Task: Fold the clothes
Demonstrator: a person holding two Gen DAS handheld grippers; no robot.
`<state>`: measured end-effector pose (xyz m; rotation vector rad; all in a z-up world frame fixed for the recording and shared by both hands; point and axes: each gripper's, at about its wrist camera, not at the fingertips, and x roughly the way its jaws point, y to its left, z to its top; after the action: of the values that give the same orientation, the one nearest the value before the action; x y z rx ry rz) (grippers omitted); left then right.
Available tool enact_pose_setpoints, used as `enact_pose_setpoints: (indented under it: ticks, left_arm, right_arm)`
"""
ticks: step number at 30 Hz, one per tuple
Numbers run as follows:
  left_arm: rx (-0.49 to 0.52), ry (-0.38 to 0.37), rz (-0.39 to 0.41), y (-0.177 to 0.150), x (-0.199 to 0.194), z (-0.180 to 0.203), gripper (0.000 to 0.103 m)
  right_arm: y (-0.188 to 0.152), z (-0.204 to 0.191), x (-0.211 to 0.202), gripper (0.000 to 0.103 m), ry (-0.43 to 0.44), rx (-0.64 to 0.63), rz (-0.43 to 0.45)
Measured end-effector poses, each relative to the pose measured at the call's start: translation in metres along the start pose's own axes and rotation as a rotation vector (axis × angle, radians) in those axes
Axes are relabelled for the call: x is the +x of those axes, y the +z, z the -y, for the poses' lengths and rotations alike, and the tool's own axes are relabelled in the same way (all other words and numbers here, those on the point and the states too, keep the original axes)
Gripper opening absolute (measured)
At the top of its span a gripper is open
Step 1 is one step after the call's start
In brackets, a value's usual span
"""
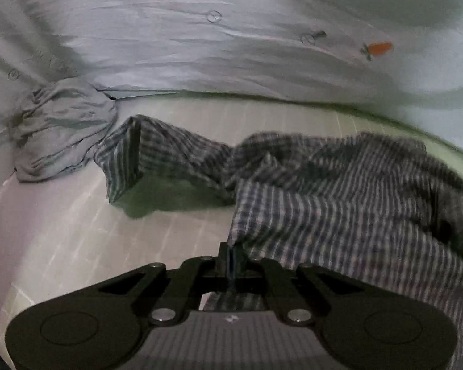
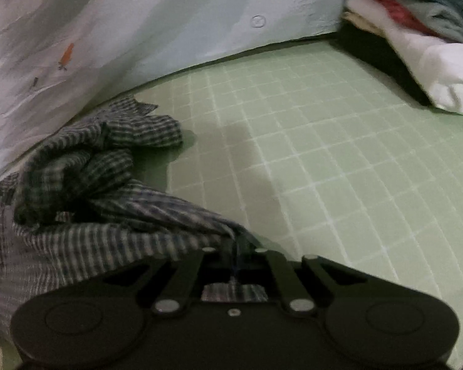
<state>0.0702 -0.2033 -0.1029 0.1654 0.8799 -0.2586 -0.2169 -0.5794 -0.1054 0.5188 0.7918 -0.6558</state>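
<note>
- The left gripper (image 1: pixel 231 259), black with two fingers, is clamped on an edge of the crumpled blue-and-white checked cotton shirt (image 1: pixel 339 191), which runs away to its right.
- The right gripper (image 2: pixel 236 251) pinches another edge of the same shirt (image 2: pixel 86 185); here the cloth runs off to its left, so the garment's long axis spans the two hands, each equally near.
- The shirt sags on the pale green gridded mat (image 2: pixel 324 160).
- Beyond lie a grey bundled garment (image 1: pixel 61 129), a pale carrot-printed sheet (image 1: pixel 231 46) and a stack of folded clothes (image 2: pixel 416 30).
- No readable writing or brand.
</note>
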Motion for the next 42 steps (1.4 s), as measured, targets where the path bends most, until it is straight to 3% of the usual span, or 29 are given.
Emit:
enact_pose_setpoints:
  ticks: [1, 2, 3, 4, 6, 8, 10, 13, 20, 25, 31, 35, 37, 39, 42]
  left_arm:
    - [-0.008, -0.012, -0.021, -0.003, 0.001, -0.002, 0.008]
    - [-0.016, -0.023, -0.043, -0.007, 0.001, -0.004, 0.014]
    - [-0.026, -0.035, -0.063, -0.009, 0.002, -0.007, 0.031]
    - [-0.037, -0.047, -0.08, -0.01, 0.004, -0.01, 0.046]
    - [-0.048, -0.063, -0.08, -0.009, -0.001, -0.014, 0.06]
    - [-0.066, -0.067, -0.07, -0.005, -0.006, -0.015, 0.076]
    - [-0.102, -0.086, -0.068, 0.0, -0.004, -0.013, 0.083]
    - [-0.132, -0.129, -0.092, 0.006, 0.007, -0.006, 0.083]
    - [-0.092, -0.159, -0.206, 0.002, 0.057, 0.027, 0.083]
    - [-0.085, -0.136, -0.295, -0.005, 0.083, 0.044, 0.083]
    - [-0.041, -0.125, -0.29, -0.008, 0.086, 0.051, 0.092]
    - [0.005, -0.1, -0.312, -0.01, 0.09, 0.059, 0.103]
    - [0.034, -0.068, -0.319, -0.011, 0.092, 0.064, 0.103]
    - [0.041, -0.055, -0.322, -0.012, 0.093, 0.066, 0.103]
    - [0.033, -0.051, -0.323, -0.012, 0.094, 0.066, 0.103]
  right_arm:
    - [-0.002, 0.001, -0.002, 0.024, -0.016, -0.003, 0.0]
    - [-0.003, 0.003, -0.004, 0.044, -0.033, 0.004, 0.005]
    - [-0.004, 0.005, -0.005, 0.059, -0.048, 0.012, 0.01]
    - [-0.003, 0.006, -0.007, 0.065, -0.055, 0.023, 0.02]
    - [0.004, 0.009, -0.013, 0.088, -0.076, 0.041, 0.058]
    - [0.015, 0.007, -0.013, 0.099, -0.09, 0.042, 0.099]
    - [0.027, 0.004, -0.012, 0.101, -0.1, 0.043, 0.138]
    - [0.047, -0.003, 0.003, 0.101, -0.046, 0.048, 0.139]
    - [0.087, -0.023, 0.055, 0.1, 0.167, 0.192, 0.071]
    - [0.104, -0.031, 0.091, 0.099, 0.288, 0.3, -0.008]
    - [0.108, -0.035, 0.124, 0.091, 0.418, 0.438, -0.085]
    - [0.105, -0.034, 0.149, 0.067, 0.475, 0.551, -0.148]
    - [0.103, -0.034, 0.157, 0.044, 0.503, 0.58, -0.162]
    - [0.104, -0.034, 0.155, 0.01, 0.502, 0.57, -0.137]
    - [0.113, -0.025, 0.136, 0.005, 0.477, 0.525, -0.034]
